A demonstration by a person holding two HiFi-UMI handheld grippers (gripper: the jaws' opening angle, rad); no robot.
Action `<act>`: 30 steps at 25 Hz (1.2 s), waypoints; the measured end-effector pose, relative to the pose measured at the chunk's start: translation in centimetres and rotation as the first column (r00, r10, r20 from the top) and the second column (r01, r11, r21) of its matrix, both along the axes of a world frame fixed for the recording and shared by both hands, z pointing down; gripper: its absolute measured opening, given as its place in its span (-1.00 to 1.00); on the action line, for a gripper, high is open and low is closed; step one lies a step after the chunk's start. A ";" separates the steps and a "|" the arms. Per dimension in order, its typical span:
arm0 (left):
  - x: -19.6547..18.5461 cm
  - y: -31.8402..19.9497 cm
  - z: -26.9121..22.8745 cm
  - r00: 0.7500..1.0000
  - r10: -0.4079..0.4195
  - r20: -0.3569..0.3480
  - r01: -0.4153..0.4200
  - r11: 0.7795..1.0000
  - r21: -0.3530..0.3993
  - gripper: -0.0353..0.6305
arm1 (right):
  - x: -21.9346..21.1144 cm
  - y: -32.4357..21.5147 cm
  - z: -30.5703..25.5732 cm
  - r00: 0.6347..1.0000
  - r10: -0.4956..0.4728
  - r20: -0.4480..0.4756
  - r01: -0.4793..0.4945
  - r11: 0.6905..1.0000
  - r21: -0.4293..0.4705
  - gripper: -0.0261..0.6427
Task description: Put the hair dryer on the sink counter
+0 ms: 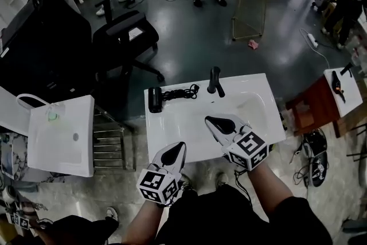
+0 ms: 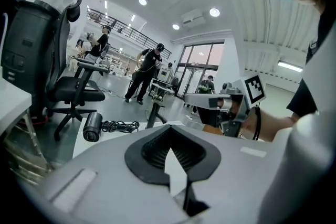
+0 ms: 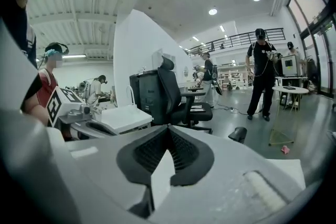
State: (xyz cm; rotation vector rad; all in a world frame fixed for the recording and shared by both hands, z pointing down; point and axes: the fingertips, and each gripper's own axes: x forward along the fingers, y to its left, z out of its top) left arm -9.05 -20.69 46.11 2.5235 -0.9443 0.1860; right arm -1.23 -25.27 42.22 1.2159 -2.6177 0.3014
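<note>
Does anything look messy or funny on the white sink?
Only slightly: the hair dryer lies on its side at the sink counter's far left corner, its cord bunched in a tangle beside the faucet. Nothing looks spilled or broken.

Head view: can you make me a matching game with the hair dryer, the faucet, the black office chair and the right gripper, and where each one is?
Things:
1. hair dryer
2. faucet
3. office chair
4. right gripper

Places:
A. on the floor, beyond the sink counter
B. above the sink counter, jaws together
C. lying at the counter's far left corner
D. standing at the middle of the counter's far edge

Pairs: 1-C, 2-D, 3-A, 4-B
</note>
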 end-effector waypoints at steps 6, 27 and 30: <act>1.9 1.7 -0.5 1.000 -0.007 -0.011 0.007 1.000 -0.001 -0.88 | 2.1 3.5 0.1 1.000 0.015 0.022 -0.015 1.000 -0.023 -0.92; 4.2 6.8 -0.3 0.998 -0.061 0.028 0.062 0.998 -0.026 -0.88 | 1.4 12.7 4.0 0.982 -0.081 0.168 0.113 0.976 -0.189 -0.92; 4.4 7.3 -0.1 0.998 -0.066 0.016 0.066 0.997 -0.041 -0.88 | 1.7 13.0 4.1 0.983 -0.082 0.164 0.114 0.975 -0.190 -0.92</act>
